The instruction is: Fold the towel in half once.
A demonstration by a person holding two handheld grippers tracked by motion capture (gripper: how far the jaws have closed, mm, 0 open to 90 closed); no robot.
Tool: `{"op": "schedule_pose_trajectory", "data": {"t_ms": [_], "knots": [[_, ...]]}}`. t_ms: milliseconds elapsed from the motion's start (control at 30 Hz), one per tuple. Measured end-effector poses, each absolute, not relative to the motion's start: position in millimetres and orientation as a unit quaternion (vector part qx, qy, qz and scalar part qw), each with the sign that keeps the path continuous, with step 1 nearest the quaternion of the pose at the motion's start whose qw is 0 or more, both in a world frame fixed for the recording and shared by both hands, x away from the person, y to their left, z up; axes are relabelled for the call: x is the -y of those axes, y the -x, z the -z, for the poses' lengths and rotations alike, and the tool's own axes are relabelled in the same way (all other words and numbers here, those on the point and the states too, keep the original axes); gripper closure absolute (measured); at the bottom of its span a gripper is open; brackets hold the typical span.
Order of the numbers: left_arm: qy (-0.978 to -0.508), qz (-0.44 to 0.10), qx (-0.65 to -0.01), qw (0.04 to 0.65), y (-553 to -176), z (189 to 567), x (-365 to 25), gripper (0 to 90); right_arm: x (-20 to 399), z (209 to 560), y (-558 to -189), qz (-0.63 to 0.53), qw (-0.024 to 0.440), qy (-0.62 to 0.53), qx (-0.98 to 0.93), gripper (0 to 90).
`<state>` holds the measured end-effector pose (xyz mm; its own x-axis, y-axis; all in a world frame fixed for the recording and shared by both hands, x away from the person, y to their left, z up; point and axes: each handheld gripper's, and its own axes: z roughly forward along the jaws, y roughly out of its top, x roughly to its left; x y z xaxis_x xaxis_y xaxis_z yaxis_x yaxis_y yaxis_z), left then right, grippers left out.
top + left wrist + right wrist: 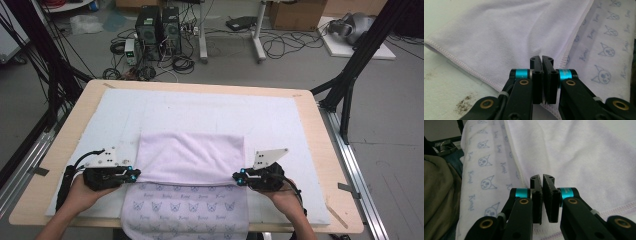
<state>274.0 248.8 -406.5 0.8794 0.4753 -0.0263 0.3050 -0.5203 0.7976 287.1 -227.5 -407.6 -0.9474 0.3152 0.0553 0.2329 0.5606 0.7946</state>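
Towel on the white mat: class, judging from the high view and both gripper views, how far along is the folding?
Done: the towel has one fold, its plain side laid back over the printed side. In hand: the left gripper and right gripper are shut at the two ends of the fold's near edge, apparently pinching it. Left: probably another fold, since the printed part hangs over the table edge.

Both grippers are showing black bodies. The left gripper (134, 173) and right gripper (238, 177) are wearing grey three-cornered plates on top, teal rings at the jaws, brass-coloured screws and trailing black cables; forearms are bare.
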Motion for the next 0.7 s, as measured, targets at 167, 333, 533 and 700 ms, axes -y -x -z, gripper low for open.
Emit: {"op": "schedule_pose_trajectory", "data": {"t_ms": [167, 333, 533, 700], "knots": [[-0.856, -0.114, -0.219, 0.455, -257, 389, -256, 87.0, 229, 397, -277, -0.453, 0.052, -0.147, -0.878, 86.0], [-0.856, -0.12, -0.2, 0.462, -222, 379, -258, 87.0, 232, 385, -252, -0.459, 0.055, -0.129, -0.877, 86.4], [-0.862, -0.105, -0.181, 0.462, -199, 385, -251, 73.0, 242, 386, -222, -0.461, 0.02, -0.116, -0.88, 78.7], [-0.856, -0.136, -0.211, 0.453, -233, 390, -253, 65.7, 249, 393, -250, -0.473, 0.02, -0.157, -0.867, 72.2]]}}
